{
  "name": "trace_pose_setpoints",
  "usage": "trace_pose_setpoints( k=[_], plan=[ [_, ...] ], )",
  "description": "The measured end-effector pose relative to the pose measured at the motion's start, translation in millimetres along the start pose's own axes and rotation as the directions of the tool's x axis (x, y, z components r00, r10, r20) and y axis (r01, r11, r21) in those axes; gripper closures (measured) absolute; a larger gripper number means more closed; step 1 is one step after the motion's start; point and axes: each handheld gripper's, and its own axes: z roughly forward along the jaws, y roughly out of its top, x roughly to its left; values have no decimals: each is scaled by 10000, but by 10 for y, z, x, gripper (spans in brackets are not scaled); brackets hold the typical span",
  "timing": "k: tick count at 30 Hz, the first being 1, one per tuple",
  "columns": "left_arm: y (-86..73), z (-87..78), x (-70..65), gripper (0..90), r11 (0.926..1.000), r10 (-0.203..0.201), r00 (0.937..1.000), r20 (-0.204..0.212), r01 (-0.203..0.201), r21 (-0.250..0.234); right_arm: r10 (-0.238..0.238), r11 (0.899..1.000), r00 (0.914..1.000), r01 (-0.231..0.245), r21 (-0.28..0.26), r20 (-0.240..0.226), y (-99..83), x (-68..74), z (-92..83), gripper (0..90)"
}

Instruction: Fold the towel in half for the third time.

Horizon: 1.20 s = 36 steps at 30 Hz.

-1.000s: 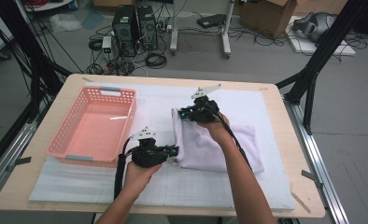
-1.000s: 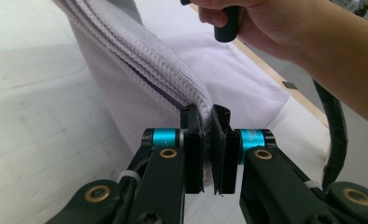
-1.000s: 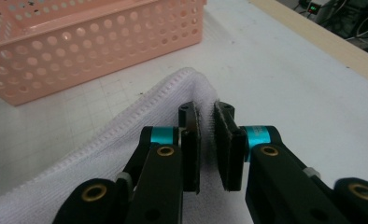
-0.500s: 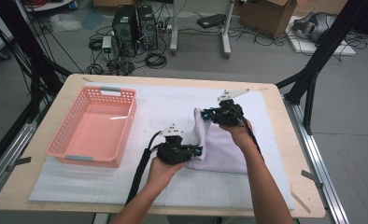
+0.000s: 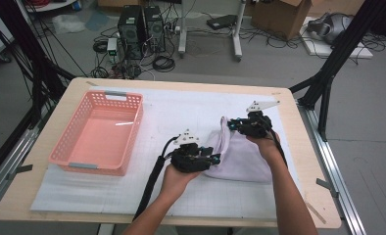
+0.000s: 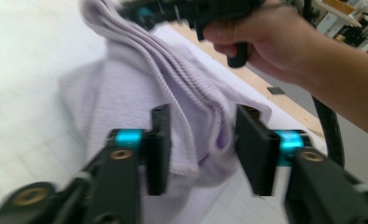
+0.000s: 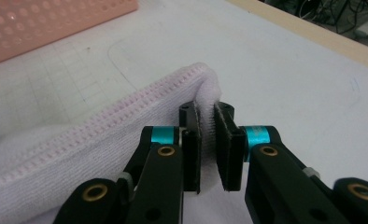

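Towel (image 5: 240, 159) on white mat (image 5: 181, 110): right fingers (image 7: 209, 140) pinch it, left fingers (image 6: 159, 149) just opening around it

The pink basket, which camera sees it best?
The high view: the whole pink basket sits there on the table's left side, rim and bottom plain to see. The right gripper view catches just a corner of it at the top left, blurred.

no readable text or labels
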Motion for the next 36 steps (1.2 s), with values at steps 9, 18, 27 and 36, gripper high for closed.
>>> trace_pose_setpoints(
  k=[9,18,27,36],
  plan=[
    [-92,-359,250,439,9989,209,9961,-856,-245,-408,196,9998,9990,-199,67,393,-144,-114,-113,822],
    [-336,-491,507,383,9975,460,9879,-1480,-535,-472,464,9980,9922,-509,364,1156,-320,-236,-244,816],
    [-406,-497,563,388,9967,658,9889,-1333,-717,-394,589,9932,9825,-754,884,1767,-425,-250,-379,782],
    [-438,-518,613,388,9965,655,9900,-1248,-714,-441,1234,9856,9426,-1528,720,3102,-493,-123,-673,584]
  ],
)
